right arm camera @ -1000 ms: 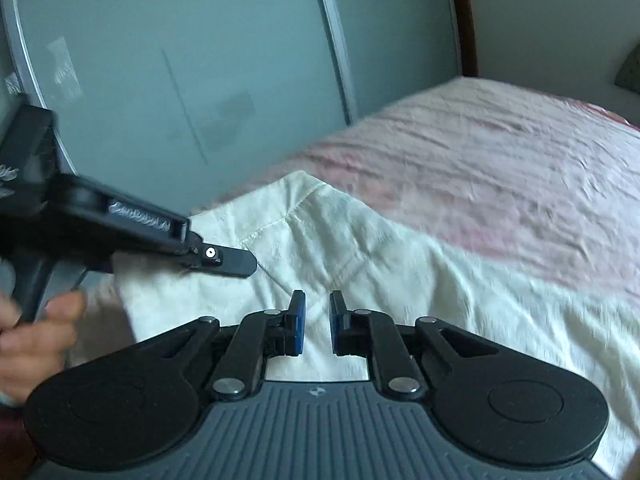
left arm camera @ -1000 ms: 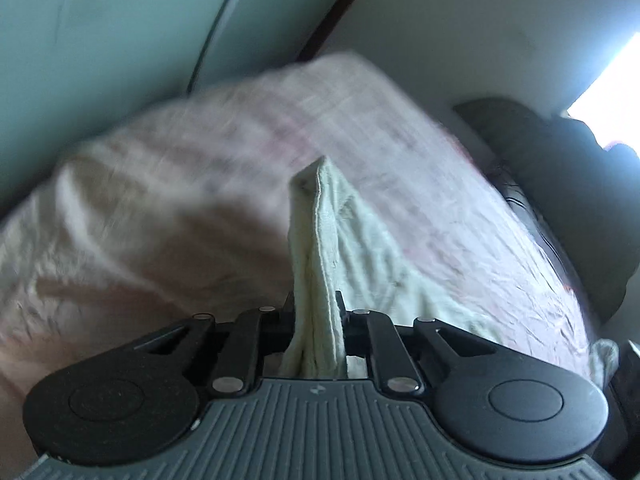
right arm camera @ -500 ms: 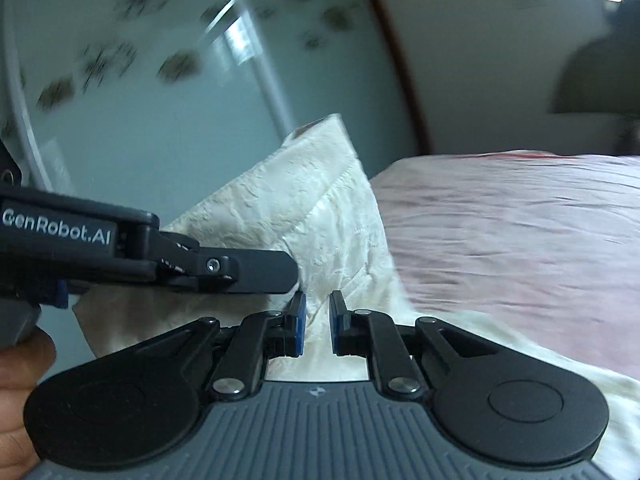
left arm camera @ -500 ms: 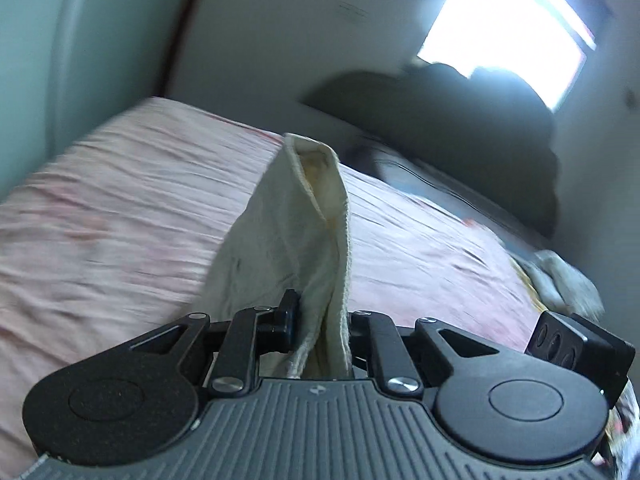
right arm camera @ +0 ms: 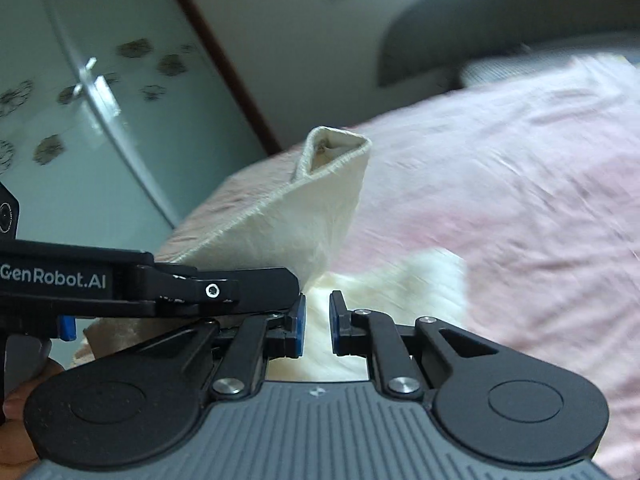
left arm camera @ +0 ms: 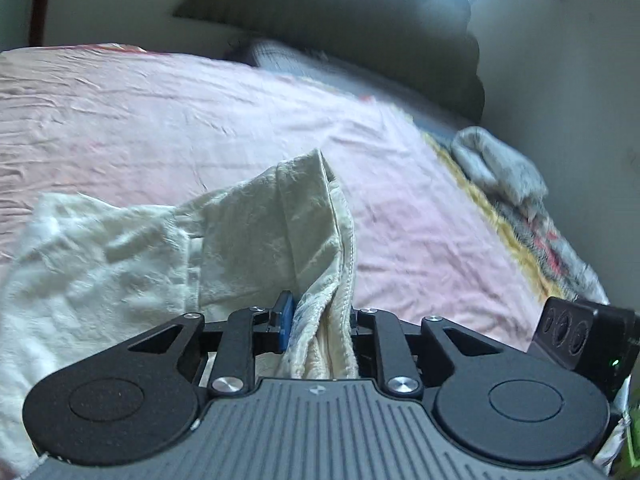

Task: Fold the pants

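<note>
Cream pants (left arm camera: pixel 120 260) lie bunched on the pink bed sheet (left arm camera: pixel 200 112). My left gripper (left arm camera: pixel 320 320) holds a thick fold of them between its pads, and its jaws are opening with the cloth still filling the gap. In the right wrist view the left gripper (right arm camera: pixel 294 280) comes in from the left, and the held pants (right arm camera: pixel 320 208) stand up in a peak beyond it. My right gripper (right arm camera: pixel 318 324) sits just beside it, its jaws nearly together with nothing between them. More cream cloth lies under it.
A dark headboard (left arm camera: pixel 360 20) stands at the far end of the bed. A grey crumpled cloth (left arm camera: pixel 496 164) and a patterned blanket (left arm camera: pixel 540 240) run along the bed's right edge. A frosted wardrobe door (right arm camera: pixel 80 120) is on the left. A hand (right arm camera: pixel 16 400) grips the left handle.
Both grippers swept sideways along the bed toward the headboard, carrying the pants fold. The fold now hangs lower over the rest of the pants, and the left jaws stand slightly wider.
</note>
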